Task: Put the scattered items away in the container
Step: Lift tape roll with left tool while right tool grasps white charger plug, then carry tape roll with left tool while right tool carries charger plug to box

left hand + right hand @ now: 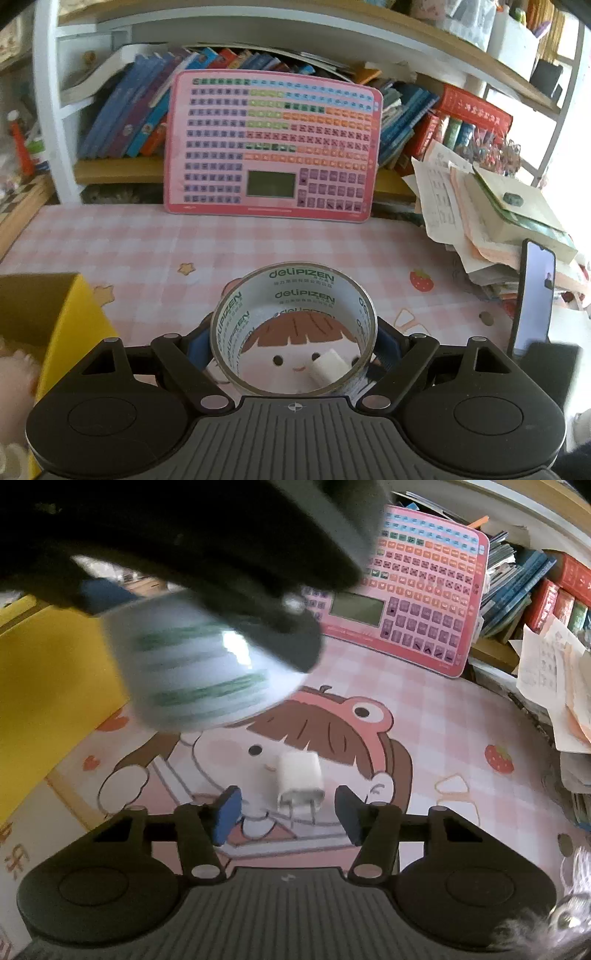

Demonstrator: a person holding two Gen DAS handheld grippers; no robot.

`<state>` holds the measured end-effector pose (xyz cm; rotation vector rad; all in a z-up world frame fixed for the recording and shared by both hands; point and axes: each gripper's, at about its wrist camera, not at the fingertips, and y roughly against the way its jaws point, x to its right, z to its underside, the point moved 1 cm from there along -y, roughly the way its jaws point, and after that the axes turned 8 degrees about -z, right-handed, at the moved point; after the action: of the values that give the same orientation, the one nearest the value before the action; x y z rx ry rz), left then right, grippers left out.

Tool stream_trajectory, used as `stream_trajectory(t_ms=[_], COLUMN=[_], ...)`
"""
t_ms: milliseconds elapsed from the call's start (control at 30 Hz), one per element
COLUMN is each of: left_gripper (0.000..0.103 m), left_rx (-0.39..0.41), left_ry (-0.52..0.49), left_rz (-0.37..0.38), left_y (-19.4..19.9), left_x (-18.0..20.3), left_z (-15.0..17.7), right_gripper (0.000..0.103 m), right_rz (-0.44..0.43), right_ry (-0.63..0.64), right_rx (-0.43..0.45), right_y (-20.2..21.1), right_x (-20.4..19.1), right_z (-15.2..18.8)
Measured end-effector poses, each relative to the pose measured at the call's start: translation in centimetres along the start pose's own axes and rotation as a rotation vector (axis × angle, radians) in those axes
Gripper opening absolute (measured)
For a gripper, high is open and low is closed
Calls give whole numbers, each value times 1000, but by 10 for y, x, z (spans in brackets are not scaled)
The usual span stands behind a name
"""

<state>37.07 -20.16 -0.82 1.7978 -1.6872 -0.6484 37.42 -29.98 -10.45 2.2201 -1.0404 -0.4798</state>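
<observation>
Above mat, left tongs [293, 341] clamp tape roll [293, 325]; right tongs [286, 814] tilted down, parted around charger [300, 775].

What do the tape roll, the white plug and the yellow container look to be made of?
Tape roll: clear glossy plastic film, since the mat shows through it, on a printed core that is probably cardboard. White plug: smooth moulded plastic with thin metal prongs, likely a charger. Yellow container: looks like cardboard, with a matte yellow outside and a brown inside; coated board is possible.
</observation>
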Motion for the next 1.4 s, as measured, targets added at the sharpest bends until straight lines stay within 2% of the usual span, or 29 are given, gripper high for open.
stream_trajectory(t_ms=[100, 200, 500, 700, 800, 1167, 1400], left_gripper=[86, 86, 86, 86, 86, 86, 86], left_rx=[6, 15, 46, 94, 92, 89, 50], left_ry=[30, 21, 5, 12, 11, -41, -87], left_rz=[1, -2, 10, 86, 115, 218, 295], left_y=[14, 27, 58, 94, 104, 142, 160], left_x=[-9, -14, -21, -21, -24, -45, -70], left_z=[4, 6, 12, 12, 17, 55, 84], right_gripper=[42, 25, 25, 25, 25, 25, 25], right_rz=[0, -13, -15, -23, -18, 27, 43], right_ry=[2, -3, -9, -73, -91, -132, -170], right_rx=[15, 25, 36, 35, 31, 19, -13], right_y=[-5, -6, 13, 45, 63, 120, 142], right_x=[1, 1, -11, -12, -17, -55, -91], right_z=[-2, -1, 6, 12, 17, 34, 49])
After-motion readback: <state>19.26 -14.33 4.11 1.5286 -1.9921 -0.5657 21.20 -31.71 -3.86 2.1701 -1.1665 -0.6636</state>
